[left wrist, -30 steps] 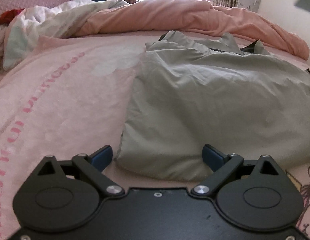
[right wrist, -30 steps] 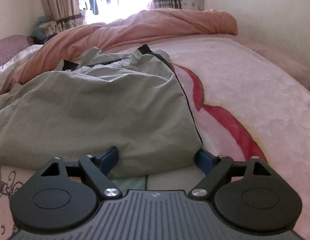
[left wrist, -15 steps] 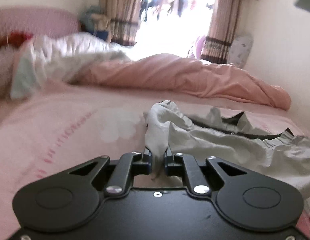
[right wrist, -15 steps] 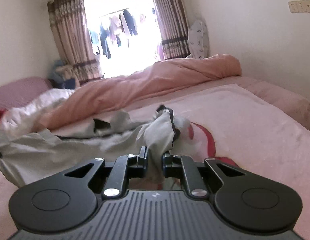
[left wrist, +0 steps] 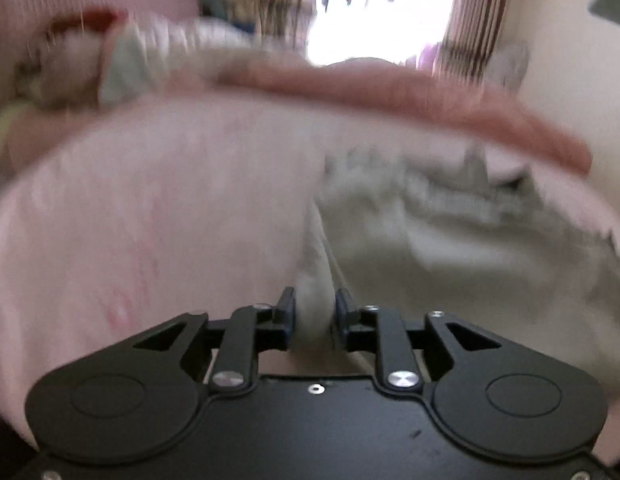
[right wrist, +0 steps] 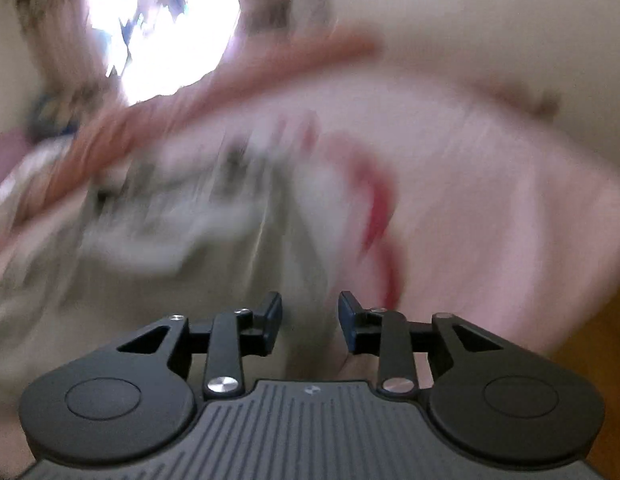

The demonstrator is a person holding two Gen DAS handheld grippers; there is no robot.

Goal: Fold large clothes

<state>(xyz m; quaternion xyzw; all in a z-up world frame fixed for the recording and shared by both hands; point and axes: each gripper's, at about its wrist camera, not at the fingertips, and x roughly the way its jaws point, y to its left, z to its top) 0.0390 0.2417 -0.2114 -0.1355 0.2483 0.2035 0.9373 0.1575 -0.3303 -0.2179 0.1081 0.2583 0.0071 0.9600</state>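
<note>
Two tools we see: left tool [left wrist: 313, 312] pinches the grey fabric garment [left wrist: 450, 248]; right tool [right wrist: 310, 316] stands partly open, cloth between its fingers, above the pink bed [right wrist: 490, 184].

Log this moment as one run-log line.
left gripper: shut on garment | right gripper: jaws apart, grip unclear | garment on bed | views motion-blurred

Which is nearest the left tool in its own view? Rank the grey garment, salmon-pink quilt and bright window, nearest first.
1. Grey garment, pinched in the left tool.
2. Salmon-pink quilt, across the bed behind.
3. Bright window, top centre.
</note>
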